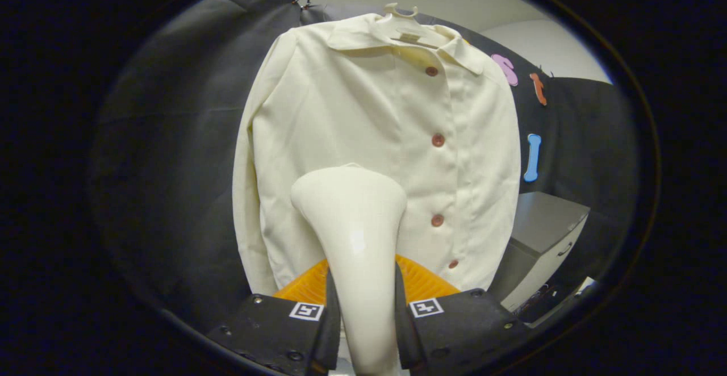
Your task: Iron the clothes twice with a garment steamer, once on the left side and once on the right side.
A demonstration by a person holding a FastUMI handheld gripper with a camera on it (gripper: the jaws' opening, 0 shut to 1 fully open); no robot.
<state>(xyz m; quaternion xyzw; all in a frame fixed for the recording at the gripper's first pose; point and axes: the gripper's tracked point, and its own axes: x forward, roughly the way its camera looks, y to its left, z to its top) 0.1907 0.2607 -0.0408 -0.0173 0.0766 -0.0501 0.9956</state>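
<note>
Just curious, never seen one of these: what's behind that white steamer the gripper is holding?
Behind the steamer, clamped in the gripper, hangs a cream shirt on a hanger. The steamer head covers part of the shirt's lower front, so the fabric there can't be seen.

gripper view | rides on tongs (363,308) | faces forward, level | close to hanging shirt (375,154)
</note>
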